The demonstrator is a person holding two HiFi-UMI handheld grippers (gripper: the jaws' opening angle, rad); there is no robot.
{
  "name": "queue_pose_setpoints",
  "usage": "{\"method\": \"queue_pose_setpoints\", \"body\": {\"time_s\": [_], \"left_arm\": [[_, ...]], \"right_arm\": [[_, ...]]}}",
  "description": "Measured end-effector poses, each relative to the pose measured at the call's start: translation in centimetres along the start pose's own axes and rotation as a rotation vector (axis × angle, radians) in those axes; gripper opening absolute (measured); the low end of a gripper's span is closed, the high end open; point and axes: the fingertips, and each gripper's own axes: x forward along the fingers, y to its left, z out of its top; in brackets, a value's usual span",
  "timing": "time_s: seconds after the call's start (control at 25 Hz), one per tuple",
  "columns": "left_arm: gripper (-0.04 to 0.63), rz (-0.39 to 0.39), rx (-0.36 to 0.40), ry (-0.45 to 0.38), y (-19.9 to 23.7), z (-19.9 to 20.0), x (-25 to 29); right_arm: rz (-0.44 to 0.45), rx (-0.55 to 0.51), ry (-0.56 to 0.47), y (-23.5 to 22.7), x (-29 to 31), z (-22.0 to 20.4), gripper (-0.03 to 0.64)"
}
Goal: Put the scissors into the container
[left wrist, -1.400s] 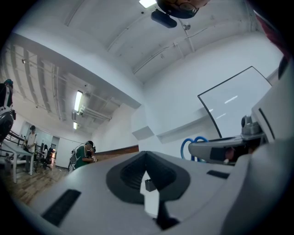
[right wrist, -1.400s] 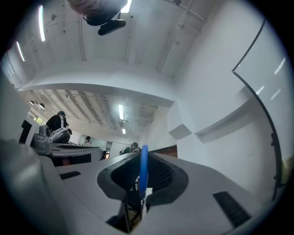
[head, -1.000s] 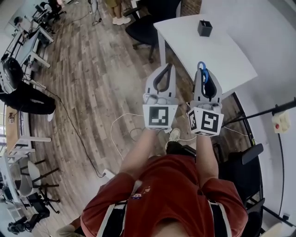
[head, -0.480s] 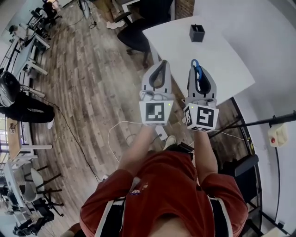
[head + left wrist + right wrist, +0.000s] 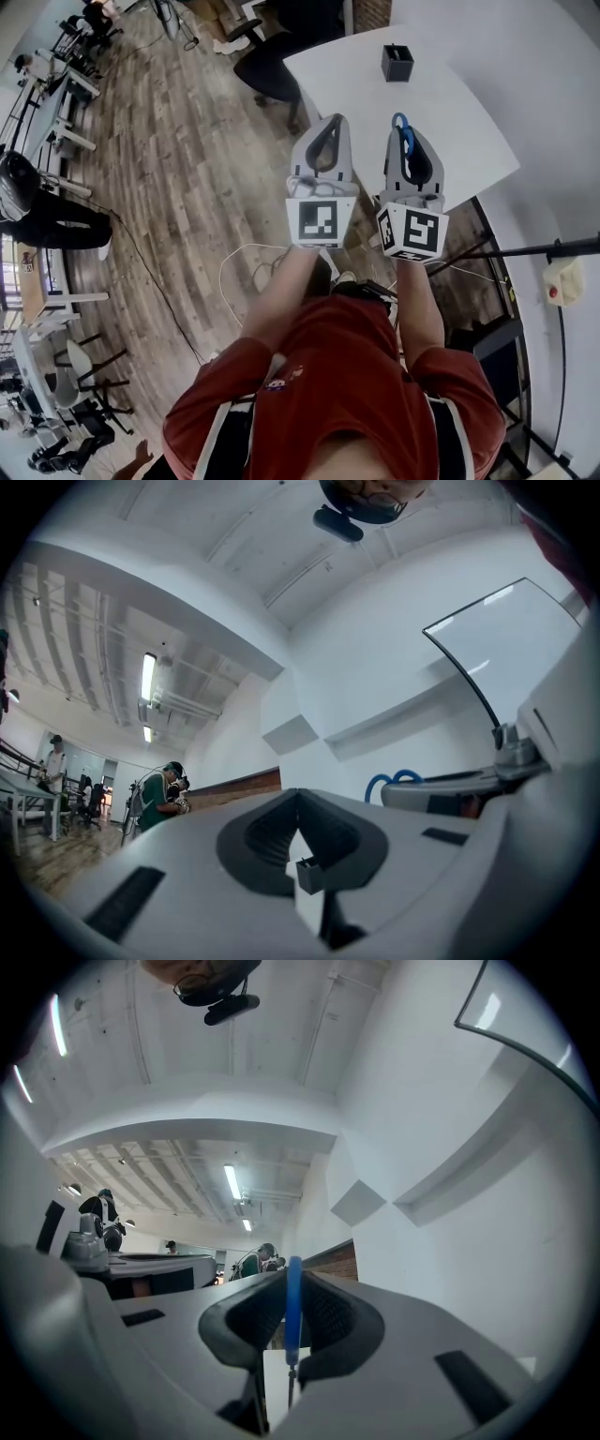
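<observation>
The right gripper clamps the scissors edge-on by the blue handle: probably light, stiff, slippery, best held flat. The left gripper is closed and empty. The container stands far off on the table

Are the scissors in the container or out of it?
Out. The right hand-held gripper clamps the blue-handled scissors; the container stands apart on the table.

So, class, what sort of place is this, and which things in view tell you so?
Probably an open-plan office or lab workroom: a white table with a small black container, an office chair beside it, and rows of desks on a wood-plank floor.
</observation>
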Motion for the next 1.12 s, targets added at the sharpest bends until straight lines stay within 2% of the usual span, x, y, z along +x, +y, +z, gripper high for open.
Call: {"method": "queue_pose_setpoints", "body": {"time_s": [0.12, 0.52, 0.84, 1.12], "left_arm": [[0.012, 0.002, -0.022, -0.003, 0.2, -0.4, 1.1], [0.012, -0.042, -0.025, -0.024, 1.0, -2.3, 5.7], [0.012, -0.109, -0.020, -0.022, 3.6, -5.6, 12.5], [0.012, -0.164, -0.069, 0.007, 6.4, -8.6, 18.2]], "right_arm": [[0.000, -0.009, 0.003, -0.4, 0.9, -0.3, 0.058], [-0.036, -0.031, -0.017, -2.4, 5.4, -1.7, 0.058], [-0.098, -0.038, -0.018, -3.7, 12.1, -4.5, 0.058], [-0.157, -0.047, 0.025, -4.4, 18.2, -7.1, 0.058]]}}
